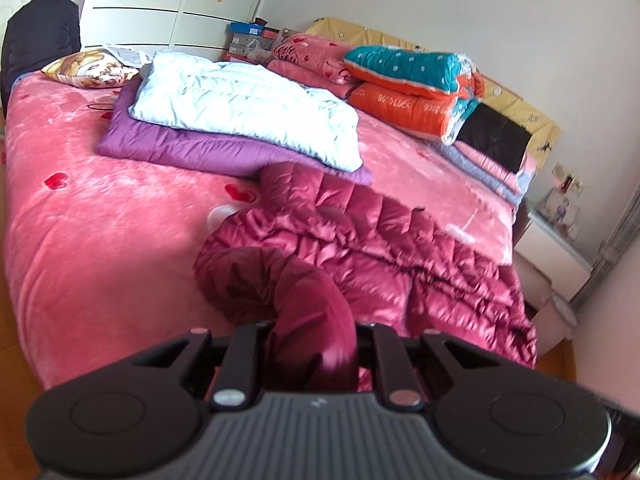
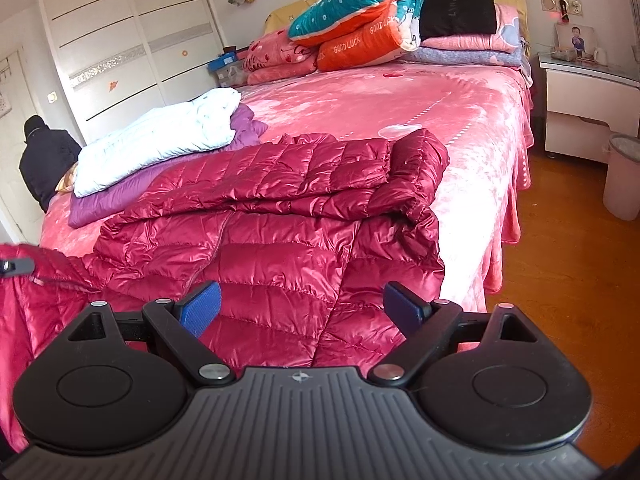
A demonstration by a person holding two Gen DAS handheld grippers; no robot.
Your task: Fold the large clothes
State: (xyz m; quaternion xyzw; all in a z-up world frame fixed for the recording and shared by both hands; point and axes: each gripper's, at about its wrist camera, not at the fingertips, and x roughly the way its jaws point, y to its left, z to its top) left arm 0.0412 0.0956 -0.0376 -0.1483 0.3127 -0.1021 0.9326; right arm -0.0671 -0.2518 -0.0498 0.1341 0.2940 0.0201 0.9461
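My left claw (image 1: pixel 314 344) is clamped on a bunched fold of the crimson puffer jacket (image 1: pixel 360 248), the shiny cloth squeezed between the two black fingers and lifted clear of the bed. My right claw (image 2: pixel 302 312) stands wide, its blue pads (image 2: pixel 200 312) apart over the jacket's near panel with nothing pinched between them; whether they brush the cloth I cannot tell.

The jacket (image 2: pixel 272 216) lies across the near end of the bed, partly doubled over itself, with a sleeve (image 2: pixel 420 160) bent round on its right side. Under it spreads the pink heart-print blanket (image 2: pixel 400 100). Beyond the jacket, to the left, a white quilted garment (image 2: pixel 160 140) rests on top of a purple one (image 2: pixel 248 124). At the headboard sit a pink folded quilt (image 2: pixel 276 60), a teal-and-orange rolled quilt (image 2: pixel 352 12) and a black cloth (image 2: pixel 458 10). A white nightstand (image 2: pixel 588 96) stands just beside the bed, a pale bin (image 2: pixel 624 176) on the wood floor near it. A person in dark clothes (image 2: pixel 44 160) stands by the white wardrobe (image 2: pixel 120 40).
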